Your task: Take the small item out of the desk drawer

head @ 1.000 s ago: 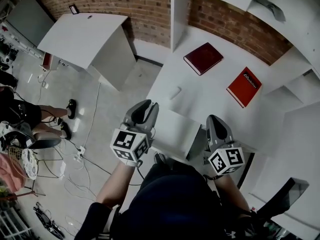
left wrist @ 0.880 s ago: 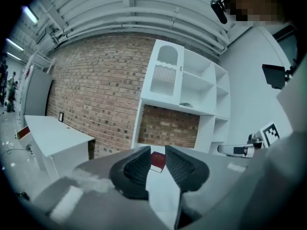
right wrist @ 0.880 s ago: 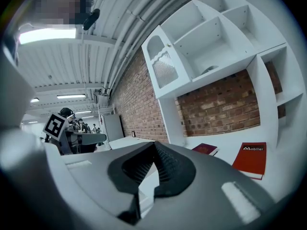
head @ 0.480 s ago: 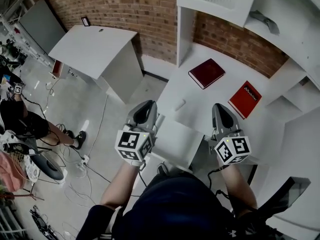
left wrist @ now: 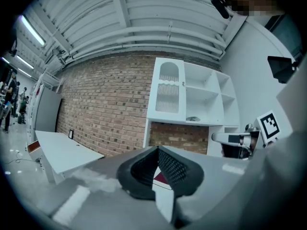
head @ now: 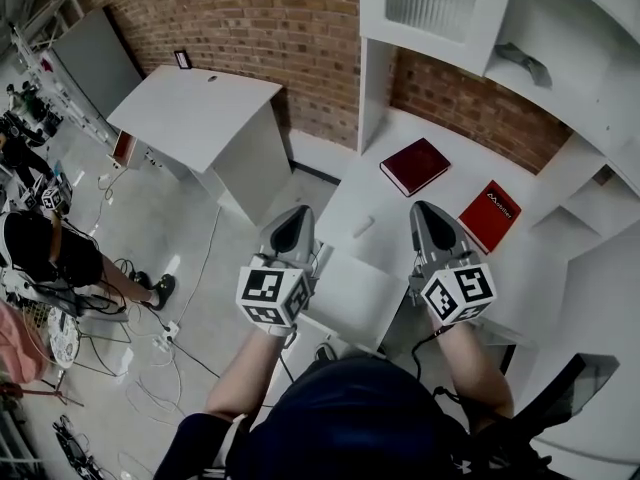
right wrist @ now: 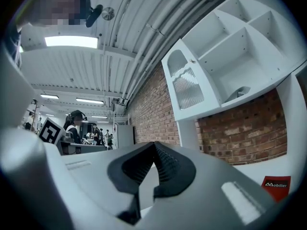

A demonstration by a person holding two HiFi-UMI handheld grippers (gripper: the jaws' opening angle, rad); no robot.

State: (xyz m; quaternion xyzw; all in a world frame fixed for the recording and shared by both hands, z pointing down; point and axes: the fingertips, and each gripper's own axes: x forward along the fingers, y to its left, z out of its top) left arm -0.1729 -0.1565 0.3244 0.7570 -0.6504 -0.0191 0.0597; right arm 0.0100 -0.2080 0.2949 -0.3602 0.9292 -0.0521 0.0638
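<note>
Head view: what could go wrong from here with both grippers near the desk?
The left gripper has just been closing its jaws on nothing, and the right gripper is shut empty too: neither could grasp anything without reopening. Pushing forward could nudge the small white item or the red book on the desk.

Grey plastic two-jaw left gripper [head: 291, 226] points level, jaws just closed together, nothing between them. Matching right gripper [head: 428, 220] level alongside, jaws together, empty. Left forearm [head: 240, 373] and right forearm [head: 472, 363] bare.
</note>
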